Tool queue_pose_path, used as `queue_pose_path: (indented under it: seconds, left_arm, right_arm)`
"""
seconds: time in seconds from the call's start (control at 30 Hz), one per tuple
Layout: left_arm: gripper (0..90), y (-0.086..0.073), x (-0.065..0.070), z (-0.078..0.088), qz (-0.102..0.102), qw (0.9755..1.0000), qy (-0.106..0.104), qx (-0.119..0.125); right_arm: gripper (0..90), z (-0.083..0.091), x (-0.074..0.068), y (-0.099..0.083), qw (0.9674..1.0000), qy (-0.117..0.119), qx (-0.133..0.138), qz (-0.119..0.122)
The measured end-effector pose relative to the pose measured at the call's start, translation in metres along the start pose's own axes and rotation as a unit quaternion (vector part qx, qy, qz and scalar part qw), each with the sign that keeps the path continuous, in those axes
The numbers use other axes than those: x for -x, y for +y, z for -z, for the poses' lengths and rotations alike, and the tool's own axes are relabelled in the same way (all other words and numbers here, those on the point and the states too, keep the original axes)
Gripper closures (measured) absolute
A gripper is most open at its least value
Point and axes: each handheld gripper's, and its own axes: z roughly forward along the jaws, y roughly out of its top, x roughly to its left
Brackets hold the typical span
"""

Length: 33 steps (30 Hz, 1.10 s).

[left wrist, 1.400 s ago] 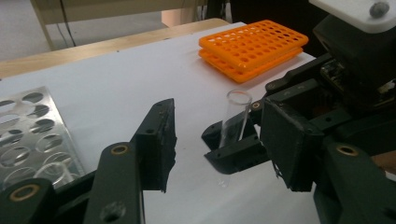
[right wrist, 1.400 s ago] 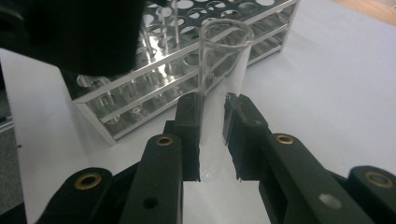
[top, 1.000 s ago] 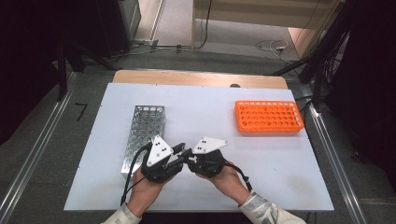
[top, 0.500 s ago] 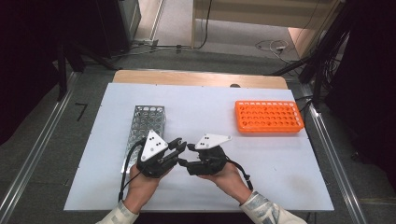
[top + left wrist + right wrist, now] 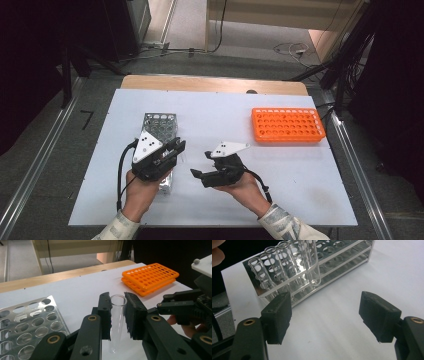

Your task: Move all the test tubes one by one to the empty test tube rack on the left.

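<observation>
1. A clear glass test tube (image 5: 117, 315) is shown clamped upright between the pads of the left gripper (image 5: 117, 315), its open mouth level with the pad tips and its rounded bottom hanging free above the white table (image 5: 225, 115). In the right gripper view the same tube (image 5: 312, 263) is seen held just in front of the metal rack.
2. The right gripper (image 5: 325, 315) is shown released: its jaws have just been opening and nothing lies between them. A second ago the two grippers were pressed together at the table's middle; they are now drawn apart, the left one carried toward the rack.
3. A hand-over from right to left is therefore judged complete, with the tube borne by the left gripper alone.
4. The metal rack (image 5: 159, 131) stands beside the left gripper; a few tubes (image 5: 268, 267) are already seated at its near end, and many holes remain free. Insertion is judged the next step.
5. The orange rack (image 5: 287, 125) lies well apart at the far right.
</observation>
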Motion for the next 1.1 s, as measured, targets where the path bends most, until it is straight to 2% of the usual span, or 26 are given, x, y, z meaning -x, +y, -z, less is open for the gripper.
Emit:
queue_pose_path:
  seconds: [0.6, 1.1]
  left_arm:
    - [74.9, 0.002, -0.025, 0.000, 0.016, 0.9987, 0.047, 0.010]
    - [75.0, 0.002, -0.036, -0.008, 0.020, 0.9978, 0.064, 0.006]
  right_arm:
    - [25.0, 0.000, 0.001, 0.000, 1.0000, -0.003, -0.002, -0.003]
    - [25.2, 0.001, 0.002, 0.001, 1.0000, -0.006, 0.001, -0.003]
